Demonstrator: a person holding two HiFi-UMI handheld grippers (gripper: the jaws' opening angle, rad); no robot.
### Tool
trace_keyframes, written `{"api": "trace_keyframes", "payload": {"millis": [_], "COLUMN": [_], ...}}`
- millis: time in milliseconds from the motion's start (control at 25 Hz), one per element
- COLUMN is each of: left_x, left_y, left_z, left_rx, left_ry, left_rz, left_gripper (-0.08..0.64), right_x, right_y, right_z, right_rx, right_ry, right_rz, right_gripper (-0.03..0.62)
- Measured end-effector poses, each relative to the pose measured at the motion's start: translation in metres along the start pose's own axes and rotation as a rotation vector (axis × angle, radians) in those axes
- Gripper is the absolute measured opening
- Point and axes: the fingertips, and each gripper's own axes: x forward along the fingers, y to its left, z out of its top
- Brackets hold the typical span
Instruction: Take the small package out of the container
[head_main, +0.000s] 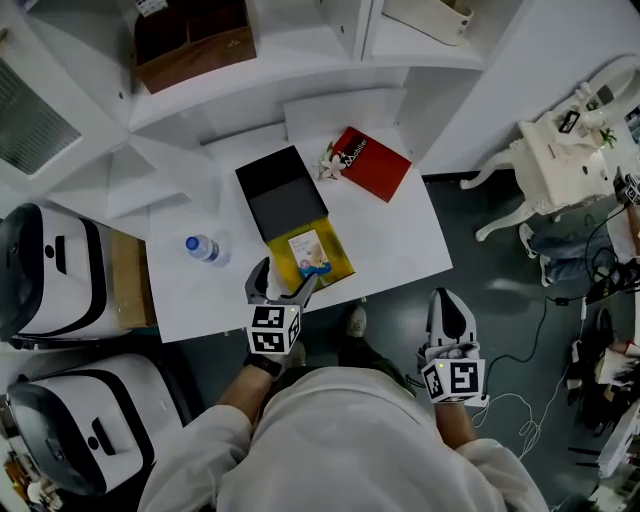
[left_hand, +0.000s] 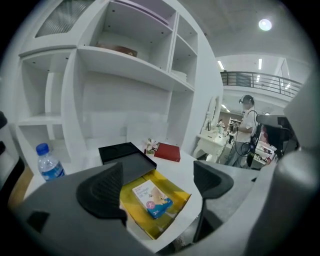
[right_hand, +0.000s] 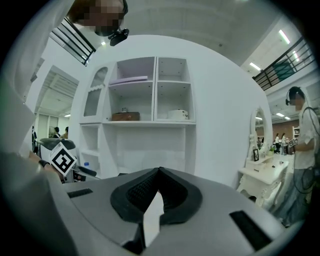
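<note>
An open yellow container (head_main: 338, 262) (left_hand: 175, 194) lies at the near edge of the white table (head_main: 400, 240), its black lid (head_main: 283, 192) (left_hand: 122, 156) lying behind it. A small white-and-blue package (head_main: 309, 253) (left_hand: 152, 198) rests flat inside the container. My left gripper (head_main: 281, 286) (left_hand: 157, 184) is open, just short of the container's near edge, its jaws spread on either side of the package without touching it. My right gripper (head_main: 451, 312) (right_hand: 158, 192) is shut and empty, held off the table's right front corner over the dark floor.
A water bottle (head_main: 205, 249) (left_hand: 49, 163) stands at the table's left. A red box (head_main: 371, 163) (left_hand: 167, 152) and a small flower (head_main: 331, 165) sit at the back. White shelving (head_main: 300, 60) rises behind; an ornate white chair (head_main: 545, 170) is to the right. People stand far off at the right.
</note>
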Motion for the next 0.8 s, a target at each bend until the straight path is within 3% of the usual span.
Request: {"api": "trace_keyframes", "payload": {"millis": [800], "left_x": [0.113], "left_y": [0.016], "left_z": [-0.094], "left_rx": [-0.178], "left_ry": [0.274], "left_rz": [0.183], "left_gripper": [0.44], "right_x": [0.041], "right_y": [-0.1], "right_z": [-0.015], "right_rx": [-0.02], "right_ry": [0.058], "right_rz": [-0.006], "right_gripper": [0.025]}}
